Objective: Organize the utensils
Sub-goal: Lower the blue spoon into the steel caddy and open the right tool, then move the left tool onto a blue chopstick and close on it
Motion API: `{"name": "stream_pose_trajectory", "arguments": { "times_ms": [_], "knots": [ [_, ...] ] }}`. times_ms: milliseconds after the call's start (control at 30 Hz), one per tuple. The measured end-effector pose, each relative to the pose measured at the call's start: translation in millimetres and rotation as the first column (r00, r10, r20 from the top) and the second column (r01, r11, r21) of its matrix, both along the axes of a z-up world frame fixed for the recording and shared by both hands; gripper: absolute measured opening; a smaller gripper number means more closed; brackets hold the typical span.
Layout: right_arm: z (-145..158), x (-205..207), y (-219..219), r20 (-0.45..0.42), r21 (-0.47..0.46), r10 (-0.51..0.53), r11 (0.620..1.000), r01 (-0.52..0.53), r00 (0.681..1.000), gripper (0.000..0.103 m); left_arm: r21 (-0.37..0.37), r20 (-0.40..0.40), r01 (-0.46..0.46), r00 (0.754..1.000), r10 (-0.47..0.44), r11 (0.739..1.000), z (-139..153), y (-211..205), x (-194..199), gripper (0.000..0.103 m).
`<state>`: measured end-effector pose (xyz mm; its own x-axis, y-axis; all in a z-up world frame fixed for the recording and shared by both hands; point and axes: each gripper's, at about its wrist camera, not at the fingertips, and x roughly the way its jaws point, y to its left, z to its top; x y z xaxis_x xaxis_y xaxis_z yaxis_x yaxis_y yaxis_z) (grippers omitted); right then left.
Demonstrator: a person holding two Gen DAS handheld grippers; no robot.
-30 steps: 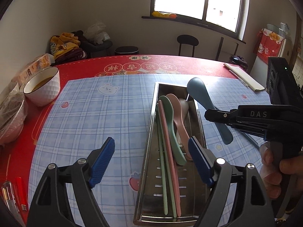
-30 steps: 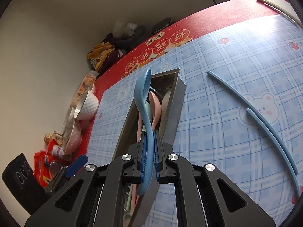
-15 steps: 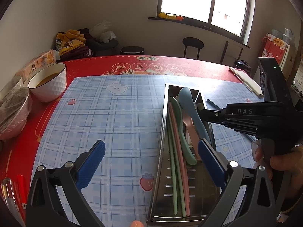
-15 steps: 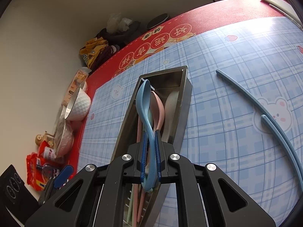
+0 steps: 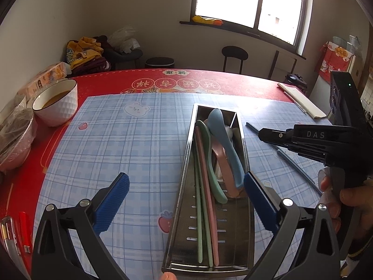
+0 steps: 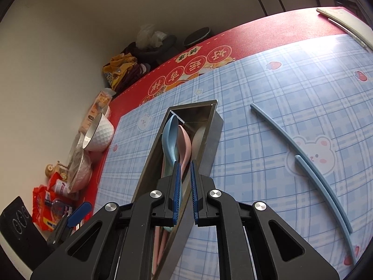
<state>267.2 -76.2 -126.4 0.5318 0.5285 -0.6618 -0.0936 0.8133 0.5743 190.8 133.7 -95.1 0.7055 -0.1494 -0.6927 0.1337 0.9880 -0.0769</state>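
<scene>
— Utensils first: where do they sit right now?

— Your steel utensil tray (image 5: 240, 126) lies lengthwise on the blue plaid mat (image 5: 130, 144), which covers a red tablecloth (image 5: 105, 79). Inside it, the blue spoon (image 5: 223, 140) lies on top, bowl toward the far end, resting across a pink spoon (image 5: 225, 163). A green spoon (image 5: 208, 154) lies to its left, and green chopsticks (image 5: 198, 210) and pink chopsticks (image 5: 211, 210) run along the tray's left side. A pale spoon (image 6: 198, 137) sits partly hidden against the right wall. Two blue chopsticks (image 6: 303, 149) lie on the mat, well apart from the tray on its right.

— And what are my grippers doing?

— Your left gripper (image 5: 186, 198) hangs low over the near end of the tray with its jaws spread wide; the right pad (image 5: 258, 200) is above the tray's right edge and the left pad (image 5: 112, 200) is over bare mat. It holds nothing. Your right gripper (image 6: 185, 198) points along the tray from the right, jaws parted by a narrow gap, with nothing pinched; the blue spoon's handle lies just below and left of that gap.

— Anything else on the table?

— A white bowl (image 5: 57, 102) with brownish liquid stands at the far left on the red cloth, beside a bagged bowl (image 5: 14, 137). A cream paper sleeve (image 5: 300, 100) lies at the far right.
</scene>
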Motion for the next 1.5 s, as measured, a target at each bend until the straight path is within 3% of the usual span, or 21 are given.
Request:
{"name": "stream_pose_trajectory", "arguments": {
  "times_ms": [533, 667, 800, 967, 1100, 1300, 1500],
  "knots": [
    [-5, -27, -109, 0.041, -0.064, -0.071, 0.995, 0.073, 0.997, 0.011, 0.002, -0.006, 0.038, 0.999, -0.038, 0.999, 9, -56, -7, 0.094],
    [-7, -39, -131, 0.064, -0.106, -0.054, 0.993, 0.06, 0.997, 0.023, 0.001, -0.027, 0.078, 0.997, -0.078, 0.997, 3, -85, -7, 0.078],
    [-8, -52, -153, 0.08, -0.149, -0.053, 0.987, 0.065, 0.995, 0.023, 0.0, -0.061, 0.12, 0.991, -0.12, 0.993, -9, -123, -4, 0.06],
    [-12, -63, -186, 0.085, -0.138, -0.097, 0.985, 0.108, 0.992, 0.038, -0.018, -0.122, 0.154, 0.98, -0.155, 0.988, -31, -176, 4, 0.056],
    [-17, -72, -208, 0.092, -0.126, -0.111, 0.985, 0.122, 0.99, 0.04, -0.02, -0.161, 0.16, 0.974, -0.161, 0.987, -48, -211, 7, 0.056],
    [-23, -83, -234, 0.092, -0.092, -0.123, 0.987, 0.131, 0.988, 0.04, 0.052, -0.168, 0.188, 0.97, -0.177, 0.981, -63, -254, -1, 0.057],
    [-26, -86, -246, 0.092, -0.043, -0.148, 0.987, 0.152, 0.985, 0.04, 0.134, -0.19, 0.196, 0.967, -0.169, 0.971, -78, -270, -5, 0.058]
  ]
}}
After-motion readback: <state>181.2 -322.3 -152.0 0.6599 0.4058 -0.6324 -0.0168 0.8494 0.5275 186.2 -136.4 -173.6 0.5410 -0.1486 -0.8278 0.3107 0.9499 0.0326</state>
